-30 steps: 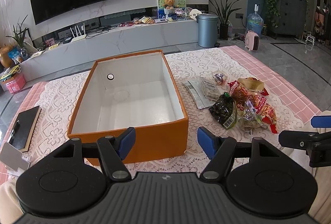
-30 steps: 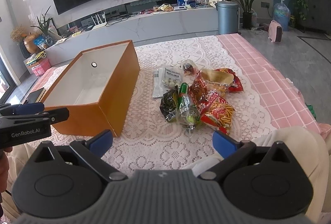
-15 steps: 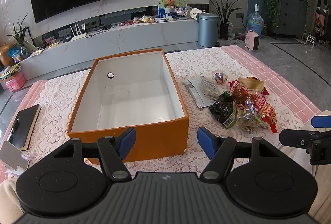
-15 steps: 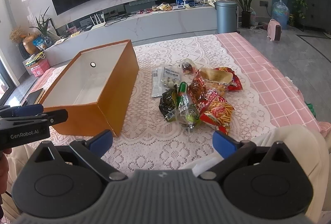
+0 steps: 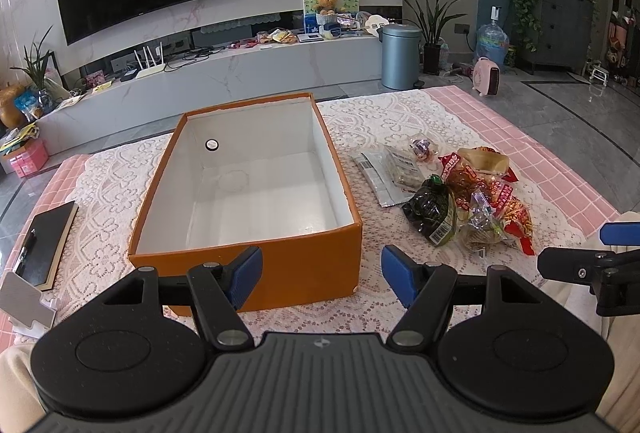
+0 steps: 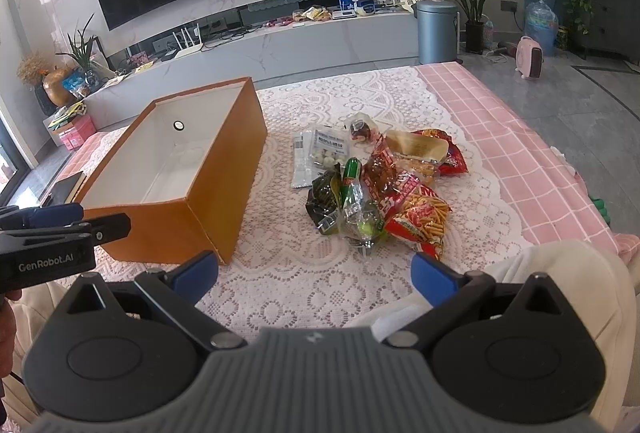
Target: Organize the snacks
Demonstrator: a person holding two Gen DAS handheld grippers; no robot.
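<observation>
An open orange box (image 5: 304, 273) with a white empty inside stands on the lace-covered table; it also shows in the right wrist view (image 6: 224, 161). A heap of snack bags (image 5: 472, 201) lies to its right, with a red chip bag (image 6: 420, 217), a dark green packet (image 6: 324, 197) and a clear white packet (image 6: 320, 153). My left gripper (image 5: 322, 275) is open and empty, just in front of the box's near wall. My right gripper (image 6: 316, 271) is open wide and empty, near the table's front edge, short of the snack heap.
A black notebook with a pen (image 5: 42, 243) lies at the left table edge. The table has a pink checked cloth (image 6: 520, 153) under white lace. A TV wall, low cabinet and grey bin (image 5: 400, 55) stand beyond the table.
Both grippers have drifted slightly forward toward the table; the view shifts only a little. Nothing was taken or let go.
</observation>
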